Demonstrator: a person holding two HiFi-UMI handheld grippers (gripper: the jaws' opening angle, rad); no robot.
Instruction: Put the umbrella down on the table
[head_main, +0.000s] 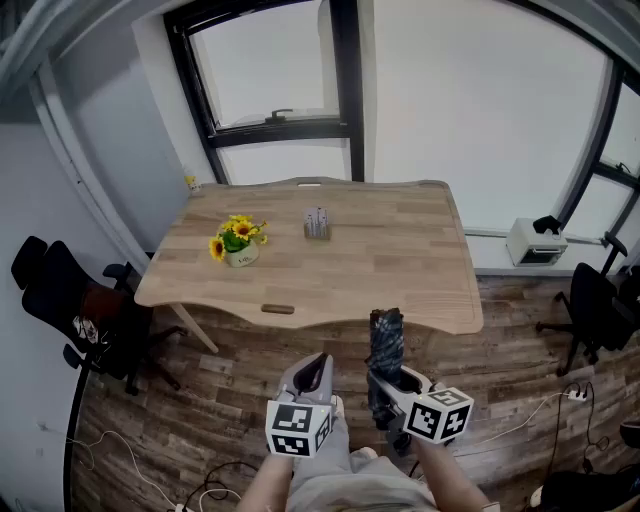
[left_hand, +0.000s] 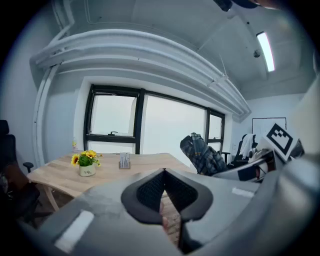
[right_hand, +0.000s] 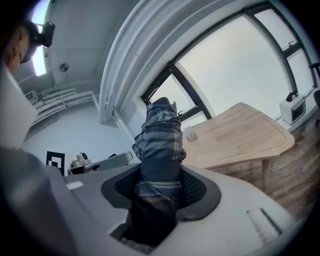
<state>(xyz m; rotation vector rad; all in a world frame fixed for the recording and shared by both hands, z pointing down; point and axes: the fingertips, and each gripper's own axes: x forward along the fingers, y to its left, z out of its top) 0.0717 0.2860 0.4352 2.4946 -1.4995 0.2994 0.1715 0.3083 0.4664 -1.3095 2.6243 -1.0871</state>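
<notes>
Showing the carry stage of the task: the right hand-held gripper (head_main: 386, 388) is clenched on the folded plaid umbrella (head_main: 385, 342), its pads pressed on the sleeve-wrapped middle of the bundle (right_hand: 161, 142). Gripping near mid-length probably keeps the load balanced, so neither end swings. The left hand-held gripper (head_main: 314, 372) is clenched on nothing; in its own view the jaw tips meet with only air between them (left_hand: 164, 173). It is held just beside the right one, apparently in reserve.

The umbrella hangs in the air above the wooden floor (head_main: 230, 400), short of the near edge of the bench (head_main: 400, 275) and not touching it. Its long axis stands steep and leans forward, with the upper end towards the bench and the lower end dropping below the jaws.

A flower pot (head_main: 238, 245) and a small card holder (head_main: 317, 223) occupy the left and centre of the bench. The right half therefore seems the likelier landing place, and the umbrella would have to be tipped flat to lie there.
</notes>
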